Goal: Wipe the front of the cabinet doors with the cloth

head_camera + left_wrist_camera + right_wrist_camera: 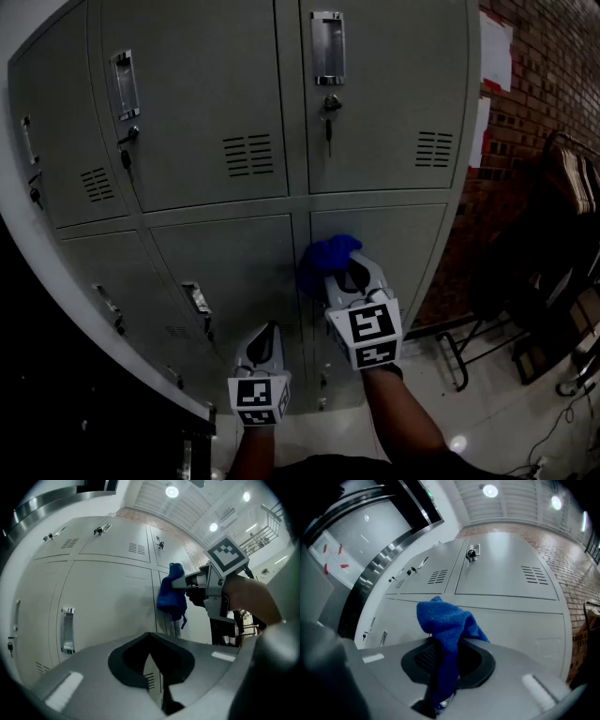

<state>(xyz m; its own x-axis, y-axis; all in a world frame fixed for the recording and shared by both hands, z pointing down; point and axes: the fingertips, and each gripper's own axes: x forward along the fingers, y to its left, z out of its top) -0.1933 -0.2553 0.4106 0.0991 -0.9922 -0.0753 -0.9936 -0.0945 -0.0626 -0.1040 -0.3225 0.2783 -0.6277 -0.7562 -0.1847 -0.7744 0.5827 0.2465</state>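
Note:
A blue cloth point(325, 260) is bunched in my right gripper point(349, 279), whose jaws are shut on it. The cloth point(447, 630) touches the upper left part of the lower right grey cabinet door point(394, 248), close to the seam between doors. In the left gripper view the cloth point(172, 593) hangs against the door edge ahead of that gripper. My left gripper point(266, 345) is lower and to the left, in front of the lower middle door point(234, 272), jaws shut with nothing between them.
The locker bank has upper doors with metal handles point(327, 47) and hanging keys point(328, 117). A brick wall point(544, 84) stands to the right. Dark chair frames point(553, 281) and cables crowd the floor at the right.

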